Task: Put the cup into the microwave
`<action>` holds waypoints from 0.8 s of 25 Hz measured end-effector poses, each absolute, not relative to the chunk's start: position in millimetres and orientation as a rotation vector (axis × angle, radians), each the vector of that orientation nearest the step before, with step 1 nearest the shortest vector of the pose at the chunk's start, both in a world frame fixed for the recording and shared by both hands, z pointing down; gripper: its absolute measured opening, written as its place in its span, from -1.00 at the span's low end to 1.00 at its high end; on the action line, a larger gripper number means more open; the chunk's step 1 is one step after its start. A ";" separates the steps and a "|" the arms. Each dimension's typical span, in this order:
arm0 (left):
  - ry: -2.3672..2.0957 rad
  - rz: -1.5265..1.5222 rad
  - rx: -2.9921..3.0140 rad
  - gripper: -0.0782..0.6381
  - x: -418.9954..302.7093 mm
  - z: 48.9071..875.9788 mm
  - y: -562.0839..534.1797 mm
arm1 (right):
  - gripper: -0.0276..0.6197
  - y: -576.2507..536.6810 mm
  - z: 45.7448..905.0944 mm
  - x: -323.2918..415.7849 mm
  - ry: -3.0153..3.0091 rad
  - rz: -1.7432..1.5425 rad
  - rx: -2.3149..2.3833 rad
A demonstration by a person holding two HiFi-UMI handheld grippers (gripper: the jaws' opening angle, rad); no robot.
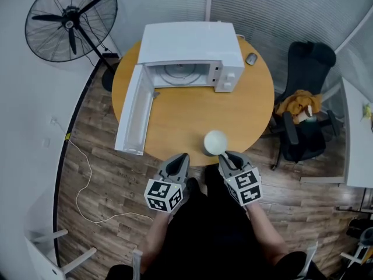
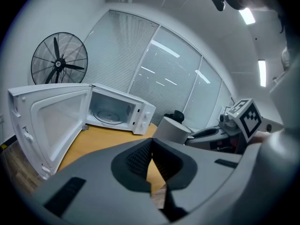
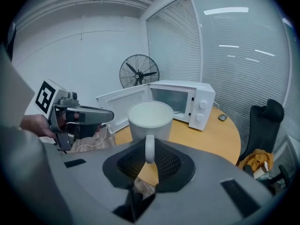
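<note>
A white cup (image 1: 215, 142) hangs over the near edge of the round wooden table (image 1: 186, 115). My right gripper (image 1: 226, 154) is shut on its handle; in the right gripper view the cup (image 3: 150, 121) stands upright just past the pads (image 3: 165, 162). My left gripper (image 1: 180, 156) hovers beside it on the left, jaws shut with nothing in them, their tips meeting in the left gripper view (image 2: 151, 144). The white microwave (image 1: 192, 45) sits at the table's far side with its door (image 1: 131, 112) swung wide open to the left and its cavity (image 2: 110, 110) showing the glass plate.
A computer mouse (image 1: 251, 58) lies right of the microwave. A black office chair (image 1: 306, 115) with an orange cloth (image 1: 298, 104) stands right of the table. A standing fan (image 1: 71, 19) is at the back left. A white cable (image 1: 87, 179) runs across the floor.
</note>
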State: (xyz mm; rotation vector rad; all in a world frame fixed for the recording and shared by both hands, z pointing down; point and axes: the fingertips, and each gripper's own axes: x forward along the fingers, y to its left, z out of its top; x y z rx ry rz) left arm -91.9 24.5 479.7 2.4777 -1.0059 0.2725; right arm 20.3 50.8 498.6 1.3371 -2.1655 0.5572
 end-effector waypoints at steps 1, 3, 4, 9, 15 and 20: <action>-1.008 0.271 2.475 -0.79 -92.8 480.3 23.0 | -0.74 48.1 499.2 19.3 -2.165 0.558 1.333; -1.014 0.269 2.466 -0.79 -94.3 482.8 18.6 | -0.74 41.1 500.7 17.3 -2.162 0.559 1.318; -1.017 0.269 2.461 -0.79 -94.8 484.3 16.3 | -0.74 37.6 501.8 16.6 -2.162 0.561 1.310; -1.044 0.284 2.439 -0.79 -97.8 487.8 0.1 | -0.74 14.7 509.5 12.8 -2.173 0.567 1.276; -1.106 0.337 2.428 -0.79 -98.8 491.1 -28.8 | -0.74 -25.7 513.5 6.1 -2.206 0.553 1.239; -1.135 0.330 2.414 -0.79 -94.1 485.3 -54.5 | -0.74 -62.9 515.4 6.8 -2.215 0.552 1.223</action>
